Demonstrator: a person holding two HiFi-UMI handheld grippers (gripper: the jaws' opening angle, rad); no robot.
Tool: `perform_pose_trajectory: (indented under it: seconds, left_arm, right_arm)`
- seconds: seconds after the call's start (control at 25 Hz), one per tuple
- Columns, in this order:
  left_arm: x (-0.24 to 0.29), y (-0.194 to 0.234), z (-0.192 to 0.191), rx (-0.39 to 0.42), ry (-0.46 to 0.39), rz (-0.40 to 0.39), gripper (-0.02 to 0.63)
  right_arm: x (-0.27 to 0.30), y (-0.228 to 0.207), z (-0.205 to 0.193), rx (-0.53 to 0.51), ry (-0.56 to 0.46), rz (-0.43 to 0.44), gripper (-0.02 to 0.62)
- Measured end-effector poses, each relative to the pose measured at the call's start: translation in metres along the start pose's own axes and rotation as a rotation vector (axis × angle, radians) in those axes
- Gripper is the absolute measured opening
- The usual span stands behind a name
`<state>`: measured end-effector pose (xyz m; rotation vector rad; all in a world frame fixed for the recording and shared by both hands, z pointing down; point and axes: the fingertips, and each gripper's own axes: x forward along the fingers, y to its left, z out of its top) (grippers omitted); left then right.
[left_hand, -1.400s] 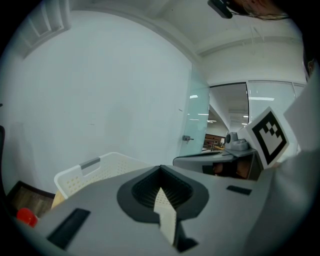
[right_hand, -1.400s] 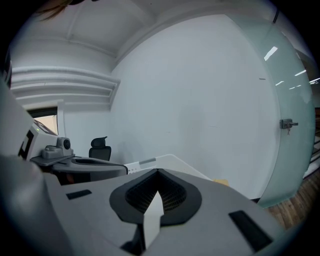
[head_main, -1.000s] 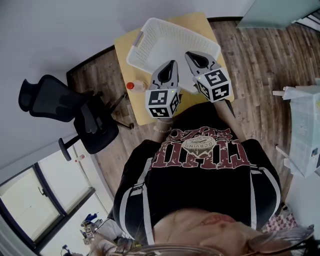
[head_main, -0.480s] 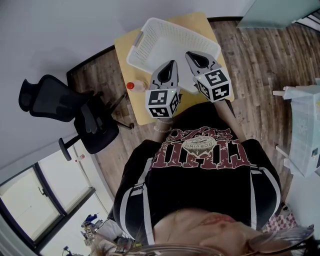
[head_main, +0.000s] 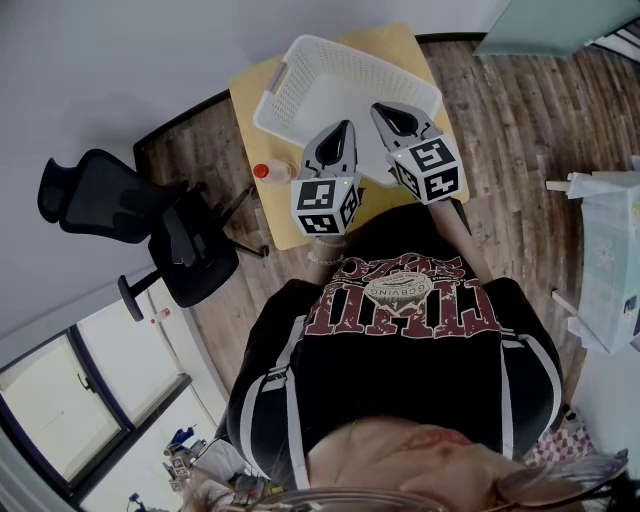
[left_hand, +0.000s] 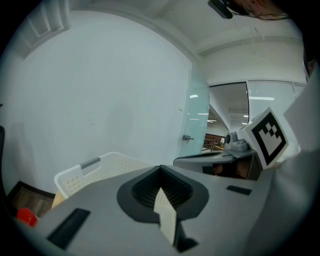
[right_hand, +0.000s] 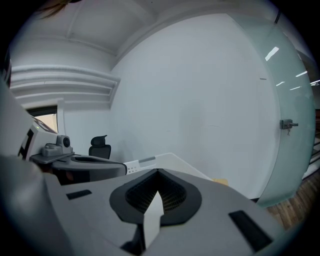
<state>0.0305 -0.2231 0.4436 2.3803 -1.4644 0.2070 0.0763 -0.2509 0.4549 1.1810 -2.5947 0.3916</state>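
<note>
White slotted basket (head_main: 345, 85) sits on the small yellow table (head_main: 245, 90), at 12 o'clock from the two grippers. Left gripper (head_main: 343, 128) and right gripper (head_main: 388, 110) hover over its near rim, each clenched on nothing. One red-capped bottle (head_main: 268, 172) stands at 9 o'clock of the left gripper. Only the head view shows the whole of the one office chair (head_main: 120, 215); the right gripper view catches just its back.
</note>
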Motion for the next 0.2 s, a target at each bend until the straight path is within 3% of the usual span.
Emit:
perform_pose_trajectory:
  seconds: [0.2]
  left_arm:
    - [0.0000,-0.0004,-0.0009,-0.002,0.002,0.000,0.048]
  right_arm:
    - [-0.0013,-0.0012,0.0000,0.003,-0.003,-0.001,0.017]
